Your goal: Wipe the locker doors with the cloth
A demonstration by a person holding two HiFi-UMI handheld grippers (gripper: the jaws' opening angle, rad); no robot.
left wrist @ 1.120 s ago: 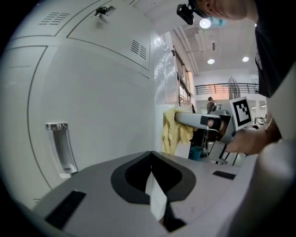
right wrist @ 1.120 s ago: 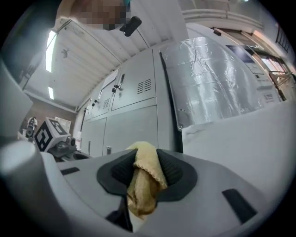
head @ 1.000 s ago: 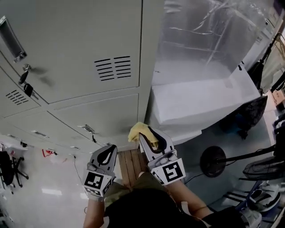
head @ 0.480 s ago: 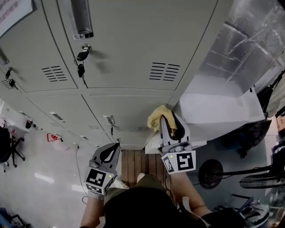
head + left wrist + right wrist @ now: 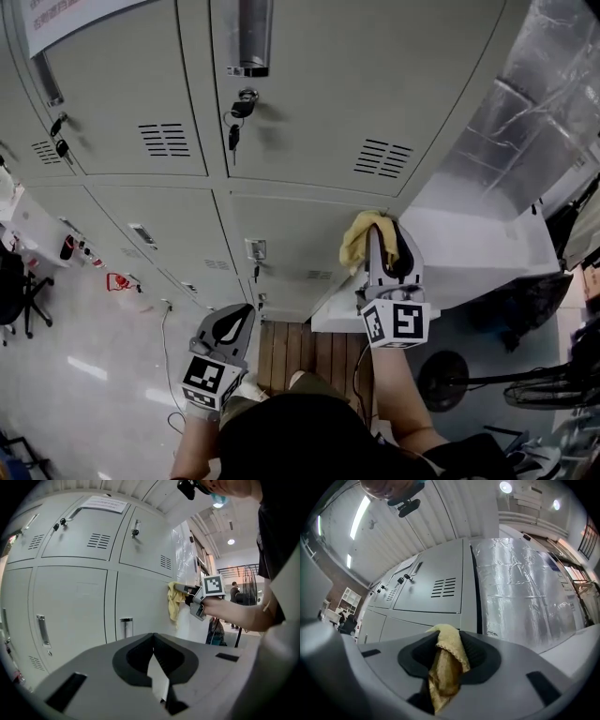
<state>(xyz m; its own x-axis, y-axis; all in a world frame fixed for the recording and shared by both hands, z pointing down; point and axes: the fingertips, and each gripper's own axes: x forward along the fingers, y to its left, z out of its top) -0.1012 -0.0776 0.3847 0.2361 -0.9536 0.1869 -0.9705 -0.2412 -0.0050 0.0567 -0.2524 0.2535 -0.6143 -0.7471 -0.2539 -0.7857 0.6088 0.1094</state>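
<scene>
— The cloth (image 5: 359, 242)?
— Yellow, bunched, hanging limp, pinched in the right gripper (image 5: 386, 234), close against the lower right of the locker doors (image 5: 309, 94); contact unclear.
— And those doors?
— Pale grey metal, all shut, with slotted vents.

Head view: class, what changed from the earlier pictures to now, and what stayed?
The right gripper, shut on the crumpled yellow cloth, rose up the grey metal locker door. The left gripper stayed low, shut and empty.
</scene>
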